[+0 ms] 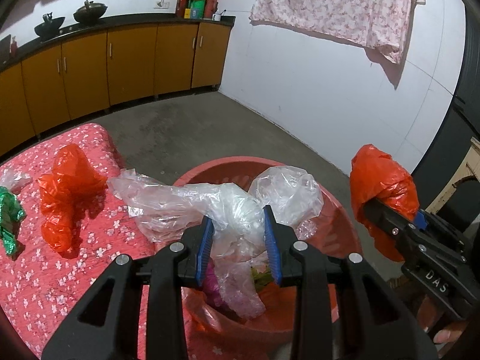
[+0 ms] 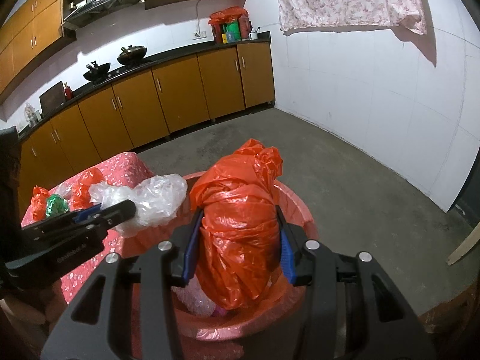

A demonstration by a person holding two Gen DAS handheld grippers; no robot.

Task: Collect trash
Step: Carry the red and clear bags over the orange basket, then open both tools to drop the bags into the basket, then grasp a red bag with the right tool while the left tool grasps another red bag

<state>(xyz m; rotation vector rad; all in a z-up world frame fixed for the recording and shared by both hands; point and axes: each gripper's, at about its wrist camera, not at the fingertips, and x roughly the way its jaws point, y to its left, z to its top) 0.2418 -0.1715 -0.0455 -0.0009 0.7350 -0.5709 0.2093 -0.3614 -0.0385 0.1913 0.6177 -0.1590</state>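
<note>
**Both grippers hold plastic over the red basin**

We see the left gripper [image 1: 238,231] partly closed, its blue pads [image 1: 205,249] pressing on a crumpled clear plastic bag [image 1: 210,201] that bulges out ahead of the jaws and hangs down behind them. The right gripper [image 2: 238,240] stands somewhat wider, clamped on a bunched orange-red plastic bag [image 2: 240,225] that fills the whole gap between its pads [image 2: 189,255].

On the side of the right gripper's body, in the left wrist view, we read the white letters "DAS". On the left gripper's body, in the right wrist view, a faint mark reads roughly "GenRobot"; the end of it is too blurred to make out.

Both bags hang above a red plastic basin [image 1: 345,225] lined with thin pink film, with more scraps already lying inside. To the left of the basin, on a pink flowered cloth [image 1: 60,270], lie another orange-red bag [image 1: 69,192], a shiny green wrapper [image 1: 10,222] and a small clear scrap [image 1: 15,178] at the far left.
</note>
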